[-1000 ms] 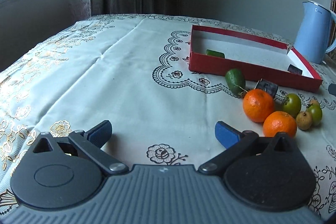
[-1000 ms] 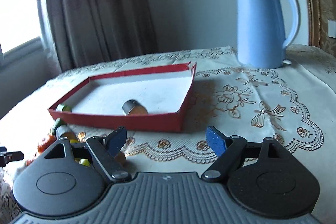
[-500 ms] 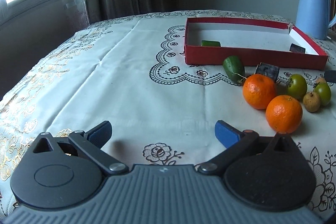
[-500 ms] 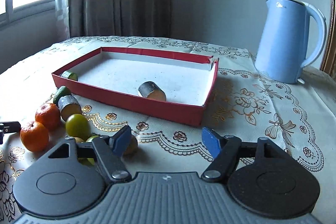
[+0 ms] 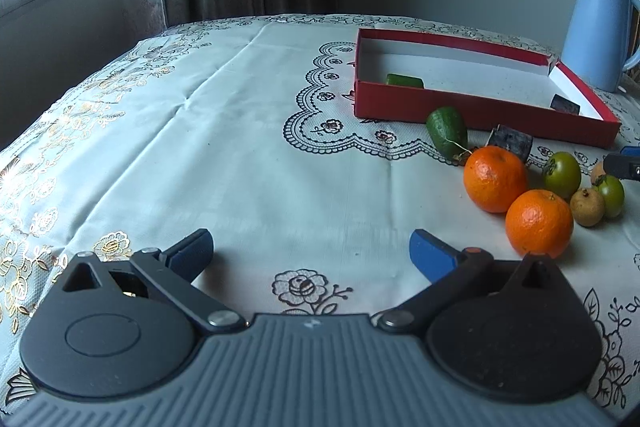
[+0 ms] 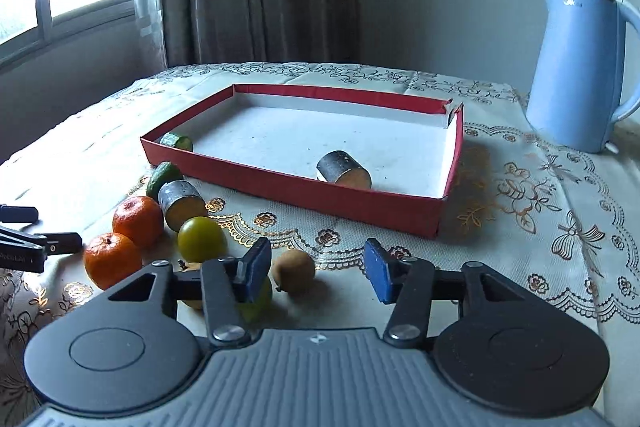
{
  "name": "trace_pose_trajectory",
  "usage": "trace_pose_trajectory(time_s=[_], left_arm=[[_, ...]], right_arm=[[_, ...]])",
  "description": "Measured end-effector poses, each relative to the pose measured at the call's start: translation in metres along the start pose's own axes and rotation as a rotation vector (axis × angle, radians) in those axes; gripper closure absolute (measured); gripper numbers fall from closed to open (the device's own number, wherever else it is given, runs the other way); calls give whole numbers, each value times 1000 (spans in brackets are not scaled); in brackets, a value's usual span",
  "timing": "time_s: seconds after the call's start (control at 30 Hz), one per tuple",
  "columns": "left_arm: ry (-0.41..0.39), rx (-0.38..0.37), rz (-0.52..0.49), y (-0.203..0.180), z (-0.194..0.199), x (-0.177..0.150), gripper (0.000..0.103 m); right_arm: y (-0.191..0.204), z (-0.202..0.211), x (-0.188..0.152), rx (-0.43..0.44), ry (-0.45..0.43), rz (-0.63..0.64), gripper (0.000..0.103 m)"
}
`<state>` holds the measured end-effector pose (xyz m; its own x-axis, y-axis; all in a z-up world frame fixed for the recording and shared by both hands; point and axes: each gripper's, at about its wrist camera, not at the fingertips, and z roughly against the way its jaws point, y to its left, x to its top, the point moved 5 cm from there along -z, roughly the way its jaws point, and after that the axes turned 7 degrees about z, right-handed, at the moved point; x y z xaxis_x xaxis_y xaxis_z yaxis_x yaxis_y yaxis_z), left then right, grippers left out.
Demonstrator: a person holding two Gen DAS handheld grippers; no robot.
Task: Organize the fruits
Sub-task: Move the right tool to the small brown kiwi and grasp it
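A red shallow box [image 6: 436,215] lies on the tablecloth and holds a green cucumber piece [image 6: 176,141] and a dark cut cylinder [image 6: 343,169]. In front of it lie two oranges [image 5: 495,179] [image 5: 538,222], green fruits [image 5: 561,169], a small brown fruit [image 6: 293,271], a cucumber end [image 5: 446,129] and another dark cylinder [image 6: 182,199]. My left gripper [image 5: 310,253] is open and empty, left of the oranges. My right gripper [image 6: 318,269] is open, low over the table, with the brown fruit between its fingers' reach and a green fruit [image 6: 256,297] under the left finger.
A light blue kettle [image 6: 580,67] stands at the back right beyond the box [image 5: 480,107]. Curtains and a window lie behind the table. The embroidered tablecloth [image 5: 200,147] stretches left of the fruits. The right gripper's tip shows in the left wrist view [image 5: 622,165].
The right gripper has moved down and closer to the fruits, and the brown fruit now lies near its fingers. The left gripper's view has shifted slightly, staying open.
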<state>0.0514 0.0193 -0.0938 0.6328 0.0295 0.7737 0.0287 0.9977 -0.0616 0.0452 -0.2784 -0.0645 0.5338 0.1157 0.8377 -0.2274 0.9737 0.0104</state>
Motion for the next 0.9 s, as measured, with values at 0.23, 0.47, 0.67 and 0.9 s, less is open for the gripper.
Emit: trace_pose_trajectory(time_s=[0.23, 0.47, 0.67, 0.9], left_arm=[[0, -1, 2, 1, 0, 0, 0], [0, -1, 2, 1, 0, 0, 0], [0, -1, 1, 1, 0, 0, 0], [0, -1, 1, 1, 1, 0, 0]], right_arm=[[-8, -8, -1, 40, 19, -72, 59], [-5, -11, -1, -12, 7, -32, 59], [-5, -3, -4, 4, 9, -8, 59], [-3, -3, -5, 96, 8, -166, 59]])
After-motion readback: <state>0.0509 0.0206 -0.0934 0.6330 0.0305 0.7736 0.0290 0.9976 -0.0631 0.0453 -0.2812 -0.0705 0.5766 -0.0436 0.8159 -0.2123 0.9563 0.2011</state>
